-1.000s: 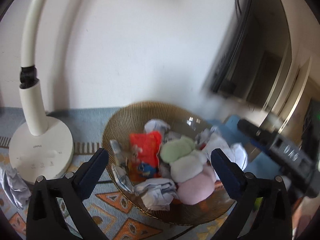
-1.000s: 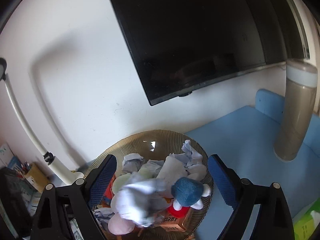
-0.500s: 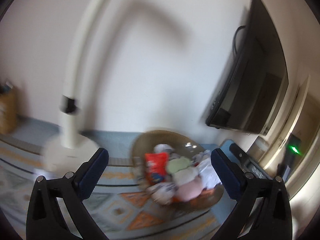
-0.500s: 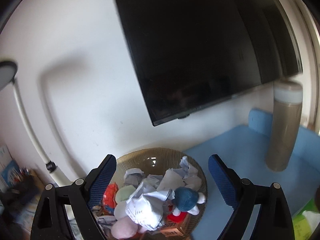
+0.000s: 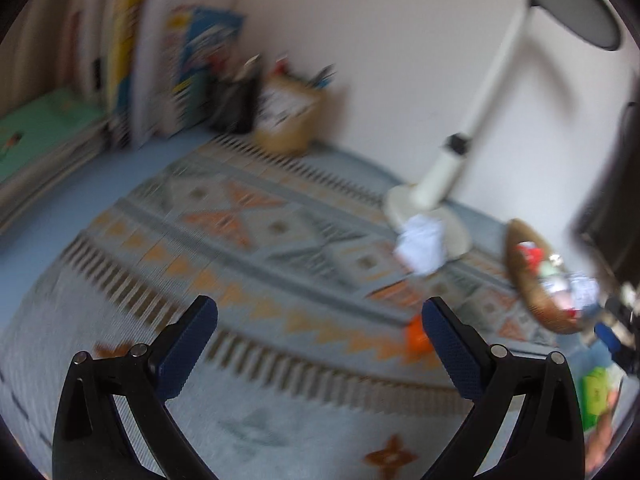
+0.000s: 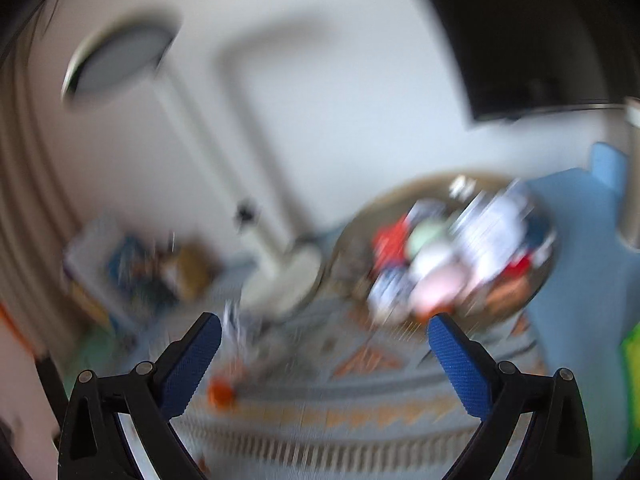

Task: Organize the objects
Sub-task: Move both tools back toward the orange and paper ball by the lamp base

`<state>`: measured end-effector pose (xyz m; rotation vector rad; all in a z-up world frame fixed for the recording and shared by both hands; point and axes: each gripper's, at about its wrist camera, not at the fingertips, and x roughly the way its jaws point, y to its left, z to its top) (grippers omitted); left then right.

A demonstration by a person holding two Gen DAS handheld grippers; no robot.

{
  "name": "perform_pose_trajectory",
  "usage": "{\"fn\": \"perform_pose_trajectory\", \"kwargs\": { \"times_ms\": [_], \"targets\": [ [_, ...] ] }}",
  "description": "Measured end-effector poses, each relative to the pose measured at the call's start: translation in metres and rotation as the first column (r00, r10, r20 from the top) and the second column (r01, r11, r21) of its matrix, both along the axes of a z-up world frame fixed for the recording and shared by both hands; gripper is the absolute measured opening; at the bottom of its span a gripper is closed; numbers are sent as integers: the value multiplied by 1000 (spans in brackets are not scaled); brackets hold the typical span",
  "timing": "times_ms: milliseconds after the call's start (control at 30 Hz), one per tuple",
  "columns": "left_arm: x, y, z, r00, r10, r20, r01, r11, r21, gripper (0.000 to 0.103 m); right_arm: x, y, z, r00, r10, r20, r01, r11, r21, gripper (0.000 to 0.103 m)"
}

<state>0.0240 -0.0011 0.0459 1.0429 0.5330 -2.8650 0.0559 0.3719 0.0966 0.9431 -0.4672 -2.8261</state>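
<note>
Progress late in the tidying, by the look of it. Wicker basket (image 5: 532, 276) beside the desk lamp (image 5: 432, 188) already holds most soft toys and crumpled papers. Still loose on the patterned mat (image 5: 248, 248): one crumpled paper (image 5: 420, 242) touching the lamp base, and a small orange item (image 5: 416, 338) nearer the basket. Left tongs (image 5: 316, 344) and right tongs (image 6: 322, 354) both gape wide, holding nothing.
</note>
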Motion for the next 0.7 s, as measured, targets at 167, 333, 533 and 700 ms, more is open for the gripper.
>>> {"fn": "perform_pose_trajectory", "kwargs": {
  "times_ms": [167, 333, 533, 700],
  "targets": [
    [9, -1, -15, 993, 119, -15, -120, 990, -68, 102, -7, -51, -63, 993, 50, 108, -60, 993, 98, 103],
    [10, 12, -14, 996, 81, -36, -85, 987, -136, 102, -21, -51, -86, 983, 0, 182, -24, 991, 129, 103],
    [10, 18, -13, 999, 26, -22, -29, 989, -142, 102, -23, -37, -89, 976, -19, 217, 4, 998, 66, 103],
    [18, 31, -4, 997, 3, -76, -20, 975, -221, 102, -31, -37, -90, 950, -6, 314, -7, 999, 39, 103]
  ]
}}
